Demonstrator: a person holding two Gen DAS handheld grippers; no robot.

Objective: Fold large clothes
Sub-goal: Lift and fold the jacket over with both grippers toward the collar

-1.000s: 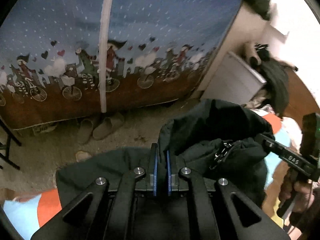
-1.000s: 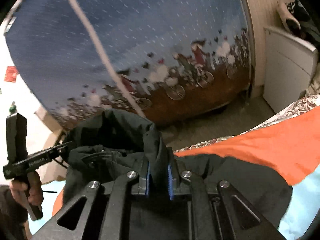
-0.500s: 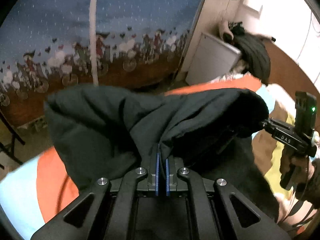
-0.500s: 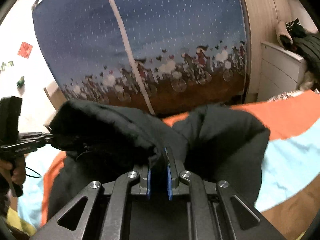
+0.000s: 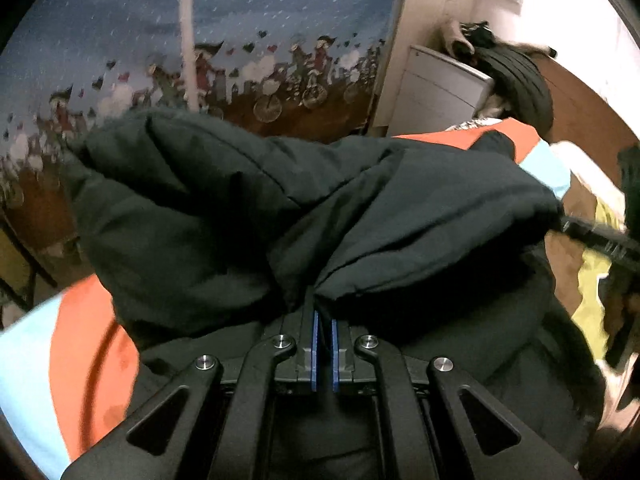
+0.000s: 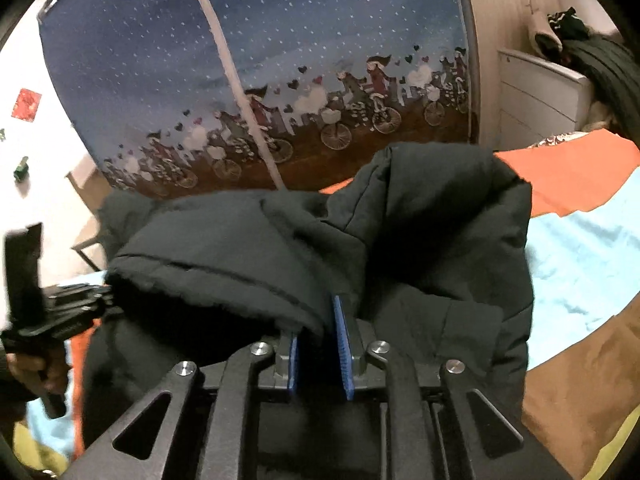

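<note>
A large black padded jacket (image 5: 248,216) lies bunched on the bed, folded over itself. My left gripper (image 5: 323,314) is shut on a fold of it; cloth covers the fingertips. In the right wrist view the same jacket (image 6: 420,240) fills the middle. My right gripper (image 6: 318,332) has its jaws opening: a thick fold still lies between the blue pads (image 6: 343,344), and the right pad's face shows bare. Each gripper appears in the other's view at the jacket's edge: the right gripper (image 5: 568,226), and the left gripper (image 6: 102,294) held by a hand (image 6: 36,372).
The bed cover (image 6: 580,248) is orange and light blue, with brown and yellow cloth (image 5: 592,280) at the near side. Beyond the bed hangs a blue curtain (image 5: 280,40) printed with cyclists. A white drawer unit (image 5: 440,92) with dark clothes (image 5: 516,76) piled on it stands at the right.
Both grippers carried the jacket's edge forward and down over the bed; the floor and slippers have dropped out of view. The right gripper's pads now stand wider apart.
</note>
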